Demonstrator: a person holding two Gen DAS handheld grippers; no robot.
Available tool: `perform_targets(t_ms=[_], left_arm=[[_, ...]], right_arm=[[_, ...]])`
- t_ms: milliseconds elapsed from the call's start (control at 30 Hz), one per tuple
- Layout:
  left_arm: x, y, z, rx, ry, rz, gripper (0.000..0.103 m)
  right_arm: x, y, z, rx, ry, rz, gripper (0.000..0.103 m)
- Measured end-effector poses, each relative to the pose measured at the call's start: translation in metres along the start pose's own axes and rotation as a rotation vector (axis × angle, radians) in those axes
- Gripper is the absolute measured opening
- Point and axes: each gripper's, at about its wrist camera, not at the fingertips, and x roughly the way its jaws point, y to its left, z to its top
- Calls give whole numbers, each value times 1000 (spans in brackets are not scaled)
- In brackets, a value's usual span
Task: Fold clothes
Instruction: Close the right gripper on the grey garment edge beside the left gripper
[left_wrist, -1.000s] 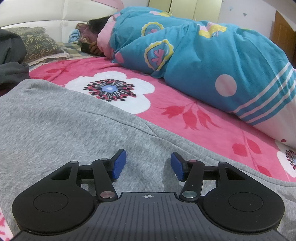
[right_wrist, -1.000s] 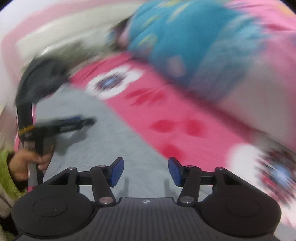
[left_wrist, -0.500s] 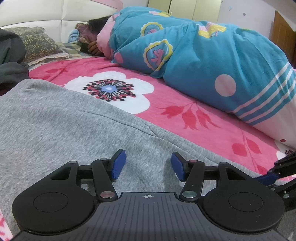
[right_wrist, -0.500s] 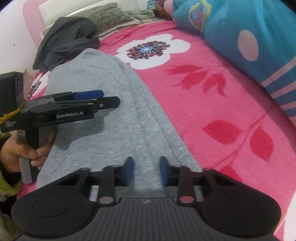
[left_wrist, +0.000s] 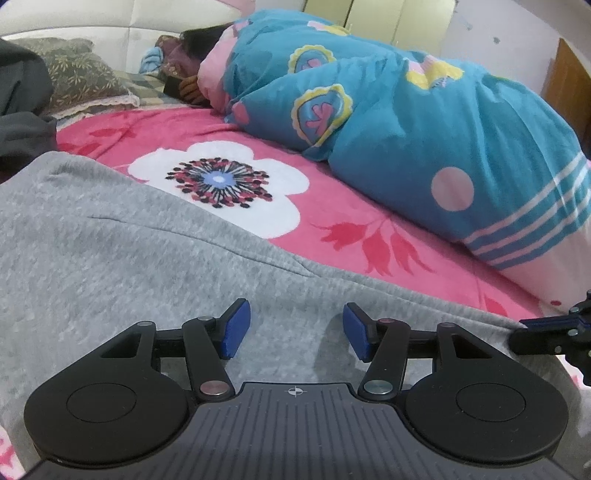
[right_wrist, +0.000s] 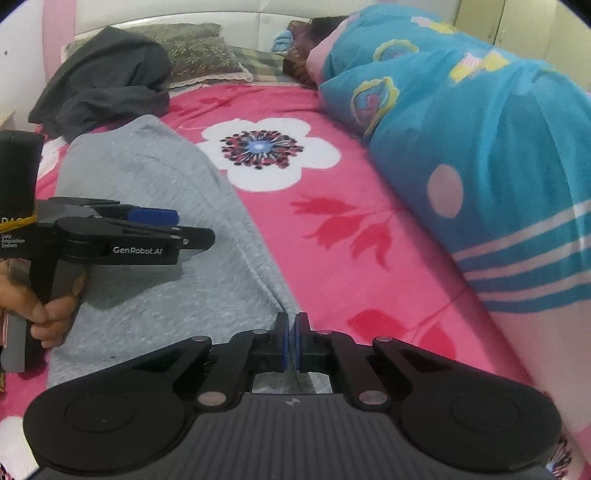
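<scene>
the heathered grey knit garment (right_wrist: 155, 206) lies spread flat along the near side of the bed, on the pink fleece bedspread with white flowers (right_wrist: 332, 236). the right gripper (right_wrist: 291, 341) has just been closing and its blue pads now meet at the garment's right edge; whether any cloth sits between them cannot be told, so a lift here may come up with nothing, or with only one layer so the fold drags crooked. the left gripper (left_wrist: 291, 328) hovers over the grey cloth with its jaws half apart, holding nothing; if only one side rises, the garment will likely skew. just beyond lies a person under a bulky teal patterned quilt (left_wrist: 424, 122), near enough to crowd a wide fold. a crumpled dark grey garment (right_wrist: 107, 77) sits by the olive floral pillow (right_wrist: 199, 55), touching the far end of the grey one.
</scene>
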Motion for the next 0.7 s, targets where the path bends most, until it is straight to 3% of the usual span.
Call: perform_targets(t_ms=[333, 567, 700], left_arm=[[5, -2, -1, 30, 0, 19, 56], [4, 1, 1, 14, 5, 14, 56], [7, -4, -2, 52, 1, 31, 59]], right_arm=[[42, -10, -21, 33, 79, -29, 1], [27, -5, -27, 39, 4, -78, 1], [44, -2, -37, 45, 44, -68, 2]])
